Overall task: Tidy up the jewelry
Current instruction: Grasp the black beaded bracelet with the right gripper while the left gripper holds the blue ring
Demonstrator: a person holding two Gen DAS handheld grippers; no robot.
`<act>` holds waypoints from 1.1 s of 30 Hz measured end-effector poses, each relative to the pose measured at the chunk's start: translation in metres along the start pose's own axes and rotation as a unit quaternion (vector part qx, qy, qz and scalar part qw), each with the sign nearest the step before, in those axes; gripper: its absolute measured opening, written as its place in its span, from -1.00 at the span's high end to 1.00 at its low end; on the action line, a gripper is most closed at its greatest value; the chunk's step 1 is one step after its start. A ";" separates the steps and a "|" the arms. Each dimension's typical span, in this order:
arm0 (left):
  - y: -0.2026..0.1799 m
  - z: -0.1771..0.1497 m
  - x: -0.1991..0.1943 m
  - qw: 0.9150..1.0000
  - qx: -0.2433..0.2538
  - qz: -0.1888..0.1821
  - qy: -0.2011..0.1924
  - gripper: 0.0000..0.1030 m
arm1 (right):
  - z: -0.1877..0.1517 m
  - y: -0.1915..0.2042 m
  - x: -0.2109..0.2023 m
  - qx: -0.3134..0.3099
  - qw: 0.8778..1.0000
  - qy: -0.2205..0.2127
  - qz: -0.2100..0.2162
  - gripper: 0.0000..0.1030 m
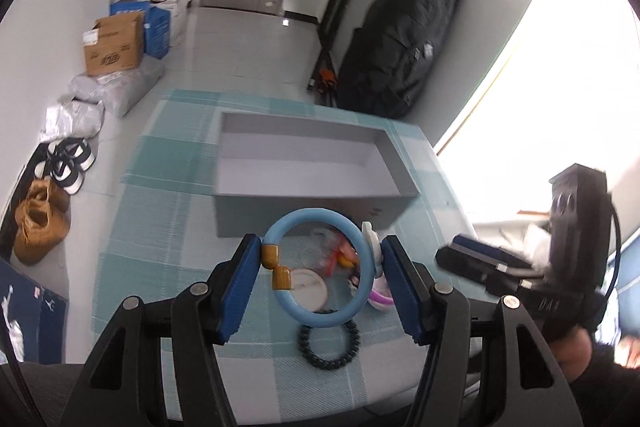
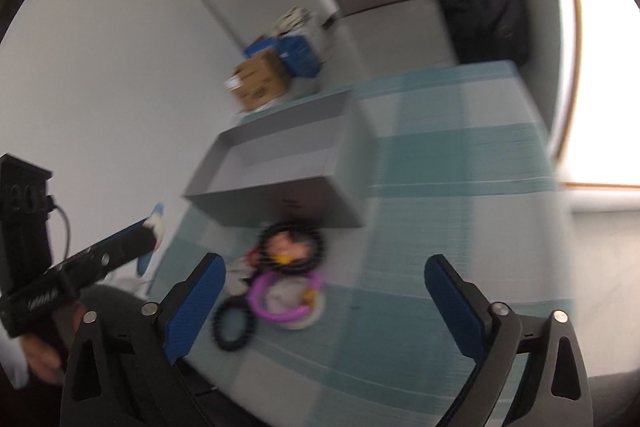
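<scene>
- Left hand-held gripper (image 1: 318, 269): jaws about half open, pads clamped on the two sides of a light-blue bangle (image 1: 316, 267) with two amber beads on its left arc. Bangle is lifted clear of the worktop (image 1: 168, 163), hanging upright between the pads.
- A white-and-blue bit sits against the right pad (image 1: 394, 275); can't tell what it is, or whether it's part of the bangle.
- Right hand-held gripper (image 2: 325, 301): jaws spread near full width, nothing between the pads, touching nothing. It points down at the pile.
- Just ahead of and below the right hand-held gripper, near its left pad: black bead bracelet (image 2: 234, 323), purple bangle (image 2: 280, 297) lying over a small white round dish (image 2: 302, 321), second black bead ring (image 2: 292, 247) further out. Blurred, so small red/yellow pieces in the pile are unidentifiable.
- Beyond the pile, ahead of both grippers: grey open box (image 1: 304, 163), standing on the checked teal cloth. Nothing visible inside it in either view.
- Progress, my read: early. Nothing boxed yet; one bangle in hand, likely headed for the box. At least three rings plus the small bits still loose.
- Next, my guess: left carries the bangle forward over the box's near wall and releases; right closes on something from the pile.
</scene>
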State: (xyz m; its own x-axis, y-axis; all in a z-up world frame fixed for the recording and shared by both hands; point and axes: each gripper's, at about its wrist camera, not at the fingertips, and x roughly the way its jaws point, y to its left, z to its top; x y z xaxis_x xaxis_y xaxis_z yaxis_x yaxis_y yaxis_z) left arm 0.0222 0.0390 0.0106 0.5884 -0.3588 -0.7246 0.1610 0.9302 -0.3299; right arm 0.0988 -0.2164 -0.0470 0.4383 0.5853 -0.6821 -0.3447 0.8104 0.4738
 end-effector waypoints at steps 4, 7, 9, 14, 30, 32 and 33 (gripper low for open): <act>0.009 -0.002 -0.001 1.000 -0.019 -0.003 -0.004 -0.11 | 0.001 0.010 0.021 -0.010 1.000 0.020 0.018 -0.80; 0.018 -0.003 -0.002 0.999 -0.032 -0.011 -0.002 -0.11 | 0.003 0.015 0.035 -0.014 0.999 0.034 0.020 -0.67; 0.022 -0.002 -0.002 0.999 -0.042 -0.017 0.002 -0.11 | 0.004 0.019 0.042 -0.014 0.999 0.038 0.020 -0.65; 0.031 -0.001 -0.001 0.998 -0.057 -0.027 0.008 -0.11 | 0.008 0.018 0.058 -0.014 0.999 0.049 0.003 -0.37; 0.026 -0.001 0.007 0.998 -0.050 -0.034 0.022 -0.11 | 0.010 0.022 0.059 -0.023 0.999 0.047 0.000 0.05; 0.025 0.000 0.008 0.998 -0.050 -0.034 0.022 -0.11 | 0.009 0.020 0.054 -0.018 0.999 0.043 0.006 0.06; 0.024 0.000 0.009 0.998 -0.049 -0.032 0.022 -0.11 | 0.009 0.020 0.052 -0.017 0.999 0.041 0.009 0.06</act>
State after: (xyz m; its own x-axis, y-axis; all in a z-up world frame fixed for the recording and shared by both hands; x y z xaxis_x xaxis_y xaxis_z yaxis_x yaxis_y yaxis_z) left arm 0.0312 0.0578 -0.0034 0.5437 -0.4231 -0.7248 0.1177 0.8935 -0.4333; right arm 0.1225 -0.1695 -0.0678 0.3622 0.5940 -0.7183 -0.3799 0.7978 0.4681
